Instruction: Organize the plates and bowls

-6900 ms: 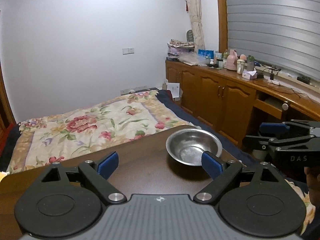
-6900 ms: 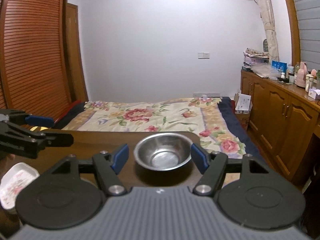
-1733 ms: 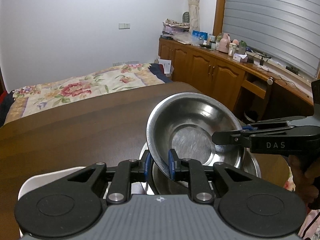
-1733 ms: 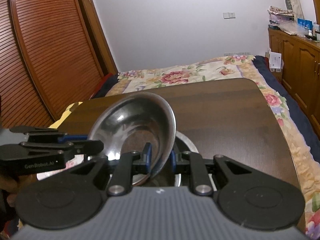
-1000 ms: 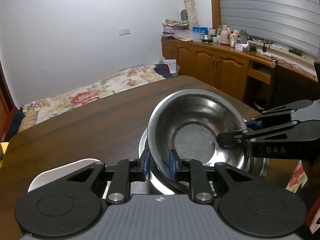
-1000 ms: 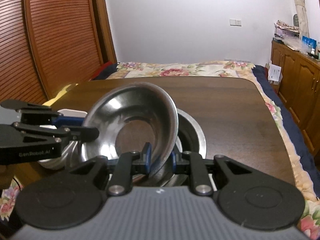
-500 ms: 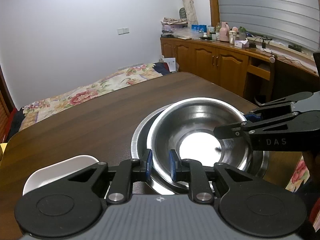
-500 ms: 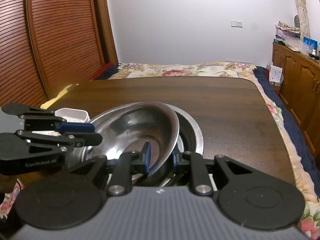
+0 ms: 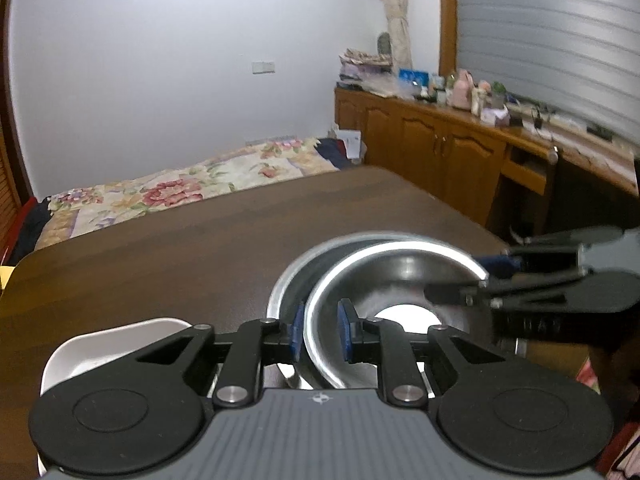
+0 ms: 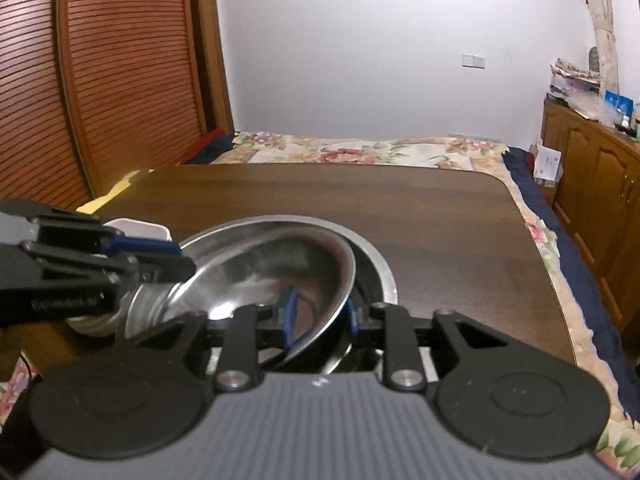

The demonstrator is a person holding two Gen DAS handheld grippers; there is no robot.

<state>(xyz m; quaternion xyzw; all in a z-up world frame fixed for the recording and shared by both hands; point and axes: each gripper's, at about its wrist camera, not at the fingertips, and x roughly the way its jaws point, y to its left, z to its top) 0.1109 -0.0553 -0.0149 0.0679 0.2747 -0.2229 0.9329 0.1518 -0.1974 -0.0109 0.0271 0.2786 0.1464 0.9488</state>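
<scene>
A small steel bowl (image 9: 400, 280) (image 10: 272, 272) rests inside a larger steel bowl (image 9: 292, 280) (image 10: 376, 264) on the dark wooden table (image 9: 160, 248). My left gripper (image 9: 320, 336) straddles the small bowl's near rim with its blue pads slightly apart from the metal. My right gripper (image 10: 318, 318) straddles the opposite rim, its pads also a little spread. Each gripper shows in the other's view, the right one (image 9: 480, 276) and the left one (image 10: 176, 256). A white dish (image 9: 104, 344) (image 10: 136, 228) sits left of the bowls.
A bed with a floral cover (image 9: 168, 196) lies beyond the table's far edge. Wooden cabinets (image 9: 440, 148) line the right wall and a slatted wardrobe door (image 10: 100, 80) stands on the left. The table's far half (image 10: 360, 200) is bare wood.
The small bowl came down from a tilted hold into the larger bowl. Both grippers' pads have since parted slightly from its rim.
</scene>
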